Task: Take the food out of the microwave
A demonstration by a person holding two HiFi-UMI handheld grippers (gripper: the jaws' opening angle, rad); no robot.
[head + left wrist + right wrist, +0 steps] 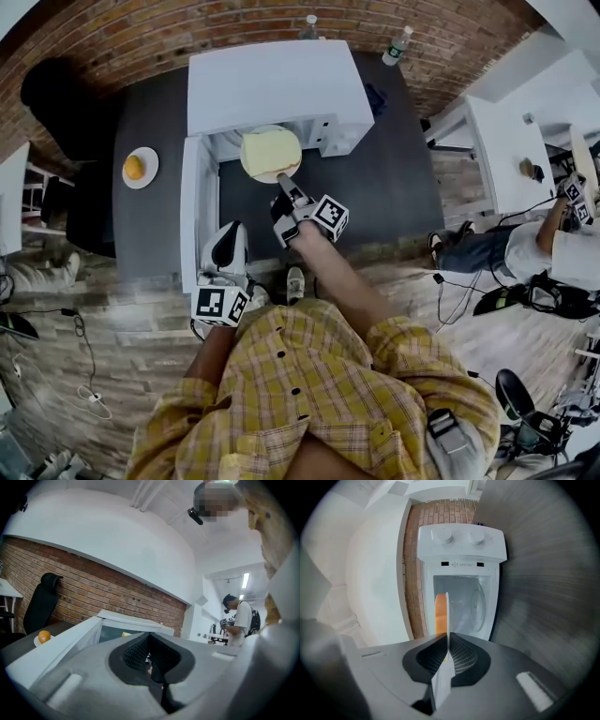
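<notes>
The white microwave point(272, 89) stands on a dark table point(394, 178), its door point(199, 211) swung open toward me at the left. A white plate point(270, 153) carrying a flat yellow piece of food point(267, 148) hangs just in front of the oven's opening. My right gripper point(284, 181) is shut on the plate's near rim. In the right gripper view the plate point(447, 620) shows edge-on between the pads, with the food point(439, 613) on one side and the oven cavity point(471, 604) behind. My left gripper point(228, 236) stays by the door's outer end, shut and empty point(152, 660).
A small plate with an orange point(136, 168) sits on the table left of the microwave. Two bottles point(399, 44) stand behind it by the brick wall. A black chair point(56, 94) is far left, and a white table point(506, 150) and another person point(553, 248) are at the right.
</notes>
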